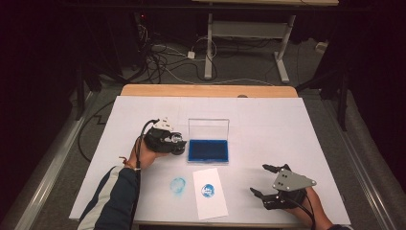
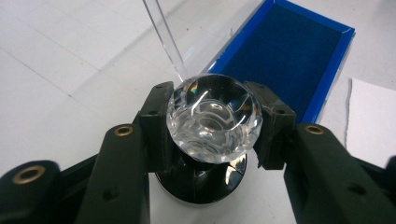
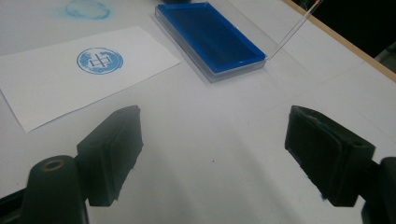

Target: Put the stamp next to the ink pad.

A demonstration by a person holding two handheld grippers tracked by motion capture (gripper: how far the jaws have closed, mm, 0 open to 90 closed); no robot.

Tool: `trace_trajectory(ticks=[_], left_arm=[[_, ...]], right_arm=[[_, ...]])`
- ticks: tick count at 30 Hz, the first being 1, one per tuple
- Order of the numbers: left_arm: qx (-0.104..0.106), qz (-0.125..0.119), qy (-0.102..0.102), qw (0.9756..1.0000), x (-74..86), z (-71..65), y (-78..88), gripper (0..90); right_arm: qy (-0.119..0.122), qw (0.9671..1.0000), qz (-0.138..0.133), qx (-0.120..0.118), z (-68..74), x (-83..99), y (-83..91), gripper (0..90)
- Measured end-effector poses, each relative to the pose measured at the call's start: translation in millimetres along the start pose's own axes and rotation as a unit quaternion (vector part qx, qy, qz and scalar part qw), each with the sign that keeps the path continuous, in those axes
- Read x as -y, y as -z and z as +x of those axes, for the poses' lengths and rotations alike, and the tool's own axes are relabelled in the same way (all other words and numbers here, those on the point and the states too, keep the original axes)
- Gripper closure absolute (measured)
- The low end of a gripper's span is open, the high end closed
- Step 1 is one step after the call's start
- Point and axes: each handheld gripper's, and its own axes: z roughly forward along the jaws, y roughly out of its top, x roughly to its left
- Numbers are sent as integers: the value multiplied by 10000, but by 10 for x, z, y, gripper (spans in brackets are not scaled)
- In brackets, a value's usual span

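Left gripper (image 1: 176,142): angled down beside open blue ink pad case (image 1: 208,149), jaws clamped on clear round-handled glass stamp (image 2: 214,119). Right gripper (image 1: 266,180): resting low, jaws spread wide, empty.

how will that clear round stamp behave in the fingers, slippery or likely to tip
The stamp looks like smooth, glossy clear plastic or glass, so it is probably stiff and a bit slippery. The left gripper clamps its rounded handle from both sides, which may let it swivel. Its dark base looks narrow, so it could tip if nudged.

White table cover (image 1: 268,120), blue ink smudge (image 1: 178,186), floor cables (image 1: 165,62), desk frame (image 1: 249,36)
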Motion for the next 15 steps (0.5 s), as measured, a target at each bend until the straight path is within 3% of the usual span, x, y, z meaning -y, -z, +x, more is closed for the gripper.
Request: trace_trajectory(ticks=[15], left_arm=[[-67, -92, 32, 9999, 73, -2, 5, 532]], right_arm=[[17, 10000, 69, 8, 14, 5, -13, 189]])
